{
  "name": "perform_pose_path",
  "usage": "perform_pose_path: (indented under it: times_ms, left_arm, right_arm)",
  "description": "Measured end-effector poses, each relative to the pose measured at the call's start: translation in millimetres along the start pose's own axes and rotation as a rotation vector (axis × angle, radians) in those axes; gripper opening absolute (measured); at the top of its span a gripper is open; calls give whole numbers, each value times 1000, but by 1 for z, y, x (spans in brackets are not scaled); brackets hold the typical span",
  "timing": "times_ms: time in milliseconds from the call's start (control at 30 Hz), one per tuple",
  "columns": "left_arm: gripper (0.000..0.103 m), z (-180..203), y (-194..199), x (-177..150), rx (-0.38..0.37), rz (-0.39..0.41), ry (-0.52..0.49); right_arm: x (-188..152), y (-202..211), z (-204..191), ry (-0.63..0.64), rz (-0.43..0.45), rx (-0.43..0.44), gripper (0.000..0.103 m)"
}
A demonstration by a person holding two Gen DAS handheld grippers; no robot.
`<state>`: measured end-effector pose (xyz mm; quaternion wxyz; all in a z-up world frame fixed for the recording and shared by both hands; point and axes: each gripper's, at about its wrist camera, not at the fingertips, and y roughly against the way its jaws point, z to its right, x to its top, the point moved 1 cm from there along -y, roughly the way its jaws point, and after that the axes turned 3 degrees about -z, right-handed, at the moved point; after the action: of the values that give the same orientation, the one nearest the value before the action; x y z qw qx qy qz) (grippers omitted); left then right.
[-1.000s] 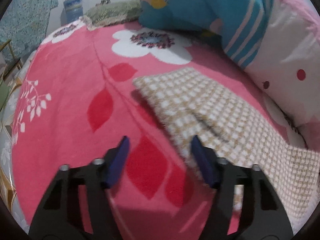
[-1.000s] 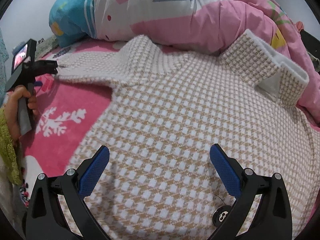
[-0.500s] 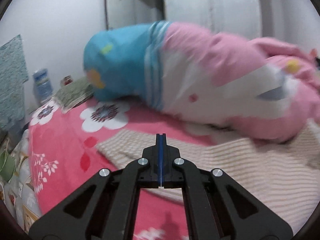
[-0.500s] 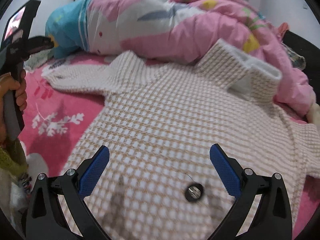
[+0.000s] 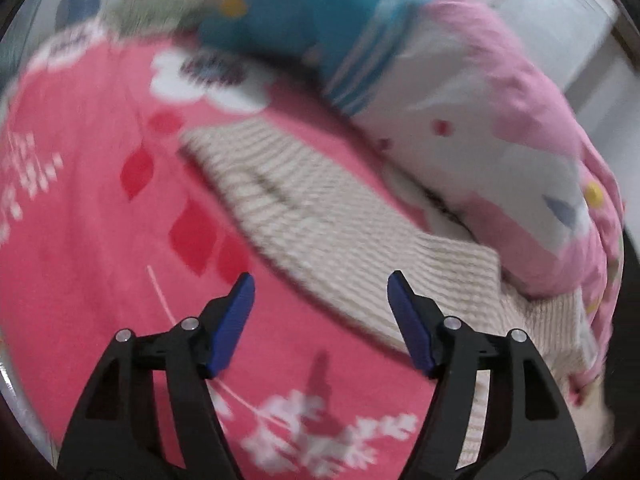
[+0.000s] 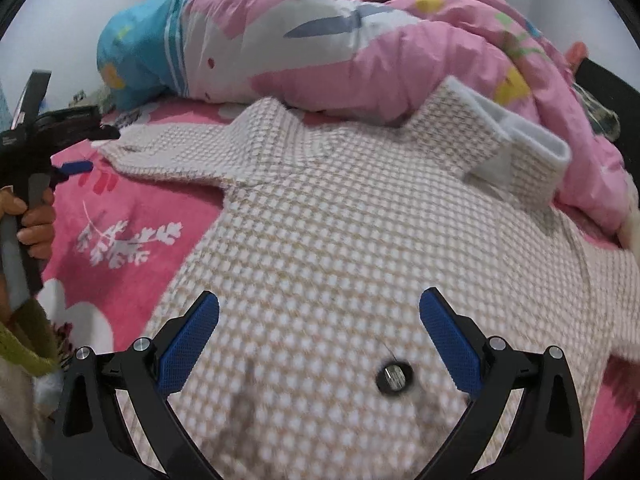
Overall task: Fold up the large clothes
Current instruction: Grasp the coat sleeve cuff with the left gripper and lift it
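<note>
On the pink bed, checked sweater [image 6: 360, 240] flat under right tool [image 6: 319, 332] — spread, empty, left tool [image 5: 320, 292] opening.

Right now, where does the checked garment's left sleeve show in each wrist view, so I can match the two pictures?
Left wrist view: the sleeve runs diagonally from centre-left toward lower right, blurred, beyond the opening left hand-held gripper, nothing between its jaws.
Right wrist view: the sleeve lies at left of centre, its cuff near the left hand-held gripper.
Shared landmark: the blue end of the quilt.
</note>
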<state>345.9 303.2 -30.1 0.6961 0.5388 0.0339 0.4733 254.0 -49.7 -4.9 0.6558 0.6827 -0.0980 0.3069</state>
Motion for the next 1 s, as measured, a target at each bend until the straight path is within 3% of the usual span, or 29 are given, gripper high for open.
perform_pose_path:
  times_ms: [167, 267, 333, 400, 567, 700, 767, 833, 1000]
  left_arm:
    - [64, -62, -47, 48, -37, -49, 127]
    - [64, -80, -75, 71, -84, -81, 182]
    - [63, -84, -85, 83, -82, -56, 188]
    - [55, -80, -88, 93, -43, -33, 159]
    - [16, -70, -92, 103, 87, 1, 70]
    - [11, -27, -63, 95, 195, 103, -134]
    - [11, 5, -37, 86, 183, 167, -243]
    - [11, 40, -6, 71, 143, 218, -343]
    - [11, 148, 81, 6, -114, 248, -548]
  right_arm:
    - [9, -37, 5, -9, -18, -8, 98]
    - [10, -52, 13, -23, -14, -6, 98]
    - [11, -63, 20, -48, -17, 7, 98]
    - [11, -76, 27, -78, -41, 35, 98]
    - [14, -92, 31, -105, -66, 53, 98]
    - [12, -94, 29, -113, -66, 63, 98]
    - [13, -95, 30, -121, -71, 74, 98]
    - [15, -92, 33, -120, -78, 80, 98]
    - [3, -45, 53, -178, -33, 111, 98]
